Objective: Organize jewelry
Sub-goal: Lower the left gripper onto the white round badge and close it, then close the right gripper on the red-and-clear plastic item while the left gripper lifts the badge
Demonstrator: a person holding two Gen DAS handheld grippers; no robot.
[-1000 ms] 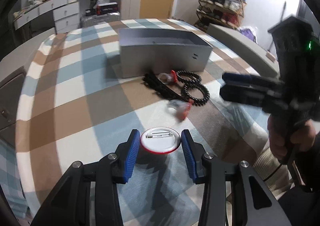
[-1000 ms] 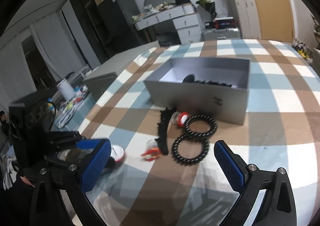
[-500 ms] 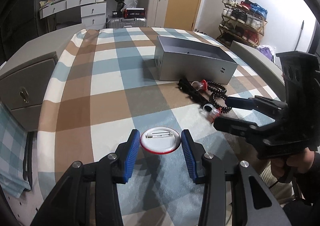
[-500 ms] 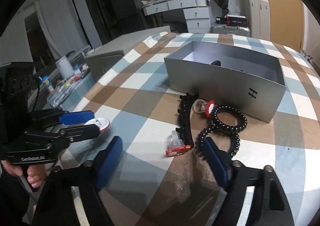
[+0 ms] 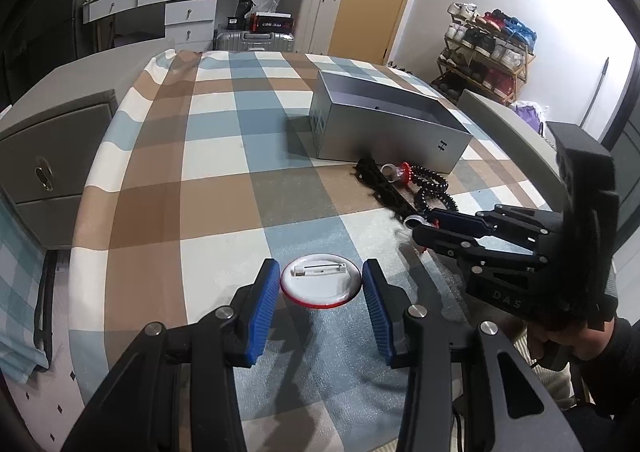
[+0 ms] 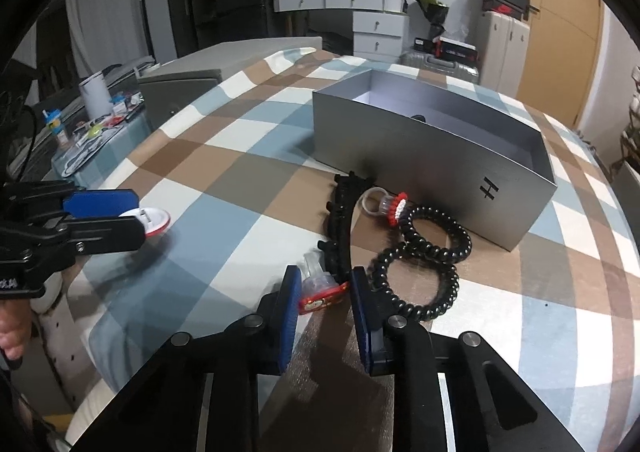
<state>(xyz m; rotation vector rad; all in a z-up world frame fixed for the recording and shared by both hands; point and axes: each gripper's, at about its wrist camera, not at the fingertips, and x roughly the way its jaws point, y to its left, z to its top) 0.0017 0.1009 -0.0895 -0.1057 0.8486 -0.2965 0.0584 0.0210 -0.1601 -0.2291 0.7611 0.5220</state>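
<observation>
Your left gripper point(image 5: 320, 288) holds the round badge point(image 5: 320, 282) between its pads. Your right gripper point(image 6: 325, 292) is closing around the red toy ring point(image 6: 320, 292), pads touching it.

My left cam sits low behind my left gripper point(image 5: 320, 304), angled down, close over the checked tablecloth point(image 5: 224, 187). My right cam, same tilt, rides close behind my right gripper point(image 6: 324, 292). Both frame the grey box point(image 5: 384, 131) point(image 6: 432, 155); each catches the other gripper at its edge.
</observation>
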